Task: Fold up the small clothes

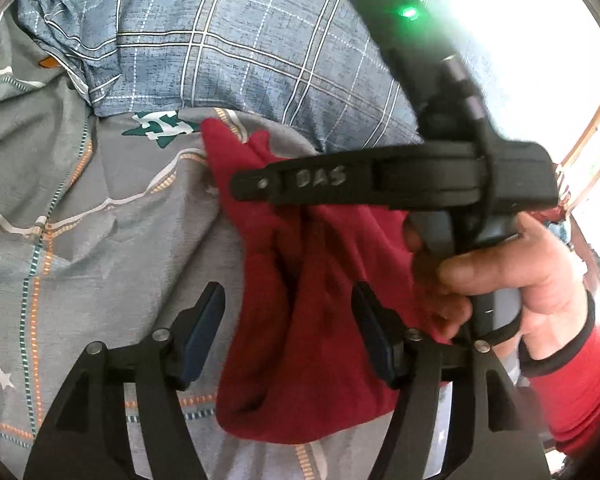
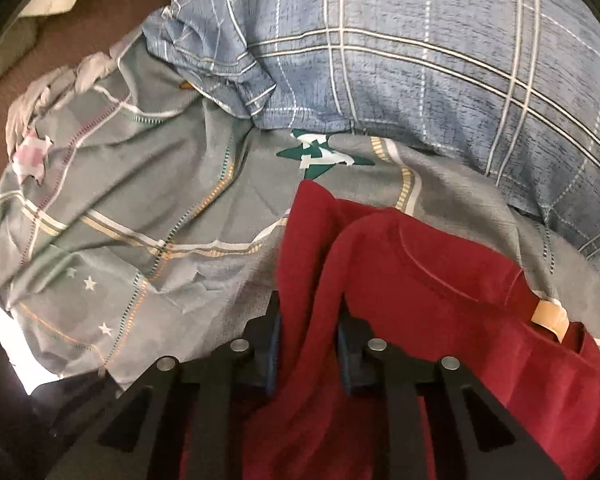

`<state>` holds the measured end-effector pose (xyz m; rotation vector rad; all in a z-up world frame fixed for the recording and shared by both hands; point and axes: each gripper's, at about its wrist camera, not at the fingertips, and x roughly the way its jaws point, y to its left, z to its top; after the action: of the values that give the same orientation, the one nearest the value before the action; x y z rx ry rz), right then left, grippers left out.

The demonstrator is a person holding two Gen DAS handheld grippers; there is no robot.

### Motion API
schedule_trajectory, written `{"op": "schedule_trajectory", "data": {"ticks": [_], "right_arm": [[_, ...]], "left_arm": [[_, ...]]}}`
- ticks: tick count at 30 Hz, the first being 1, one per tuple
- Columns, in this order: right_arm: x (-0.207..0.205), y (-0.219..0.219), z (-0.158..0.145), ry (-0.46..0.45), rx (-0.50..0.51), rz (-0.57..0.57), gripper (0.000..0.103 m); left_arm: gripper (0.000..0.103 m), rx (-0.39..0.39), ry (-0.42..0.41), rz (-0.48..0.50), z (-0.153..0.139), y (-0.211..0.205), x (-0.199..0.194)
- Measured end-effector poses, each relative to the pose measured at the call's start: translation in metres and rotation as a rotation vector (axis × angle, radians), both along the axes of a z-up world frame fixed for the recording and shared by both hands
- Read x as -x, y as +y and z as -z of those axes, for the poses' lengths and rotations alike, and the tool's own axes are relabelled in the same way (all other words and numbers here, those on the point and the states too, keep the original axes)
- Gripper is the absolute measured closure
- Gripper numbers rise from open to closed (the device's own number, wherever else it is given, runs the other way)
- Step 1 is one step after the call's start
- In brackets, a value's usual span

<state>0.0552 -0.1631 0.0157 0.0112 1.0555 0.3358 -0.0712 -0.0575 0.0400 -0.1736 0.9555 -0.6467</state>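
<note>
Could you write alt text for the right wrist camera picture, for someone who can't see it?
A hand-held black gripper pinches a fold of a dark red garment that lies on a grey patterned bedsheet. Behind it sits a blue checked pillow, and a pale label shows at the garment's neckline.

A crumpled dark red knit garment (image 1: 300, 320) is seen lying on a grey patterned bedsheet (image 1: 100, 220), with a blue checked pillow (image 1: 240, 48) behind it. The left hand-held gripper (image 1: 290, 332) is held with its jaws apart, the red cloth lying between them but not pressed. The right hand-held gripper (image 1: 252, 184) is gripped above the garment by a hand (image 1: 532, 280) in a red sleeve (image 1: 580, 392).
</note>
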Motion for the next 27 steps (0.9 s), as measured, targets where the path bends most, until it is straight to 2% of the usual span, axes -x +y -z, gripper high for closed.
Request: {"op": "schedule_trajectory", "data": {"ticks": [2, 4, 5, 6, 9, 14, 19, 27], "right_arm": [[0.002, -0.005, -0.003, -0.005, -0.027, 0.007, 0.082], [0.006, -0.010, -0.007, -0.016, -0.053, 0.015, 0.083], [0.008, -0.012, -0.009, -0.020, -0.063, 0.016, 0.083], [0.010, -0.014, -0.011, -0.024, -0.074, 0.020, 0.083], [0.016, -0.021, -0.020, -0.039, -0.102, 0.031, 0.084], [0.033, -0.038, -0.038, -0.069, -0.128, 0.044, 0.085], [0.051, -0.063, -0.059, -0.097, -0.142, 0.060, 0.085], [0.081, -0.108, -0.089, -0.157, -0.128, 0.100, 0.086]], "left_arm": [[0.039, -0.023, -0.006, 0.002, 0.000, -0.002, 0.003], [0.051, -0.047, -0.016, 0.008, 0.000, -0.006, 0.006], [0.071, -0.069, -0.020, 0.009, 0.000, -0.009, 0.009], [0.081, -0.089, -0.025, 0.002, 0.001, -0.012, 0.011], [0.086, -0.108, -0.037, -0.021, -0.002, -0.020, 0.020], [0.087, -0.103, -0.082, -0.034, -0.019, -0.031, 0.035], [0.087, -0.153, -0.147, -0.003, -0.041, -0.055, 0.053], [0.087, -0.153, -0.184, 0.064, -0.067, -0.100, 0.068]]}}
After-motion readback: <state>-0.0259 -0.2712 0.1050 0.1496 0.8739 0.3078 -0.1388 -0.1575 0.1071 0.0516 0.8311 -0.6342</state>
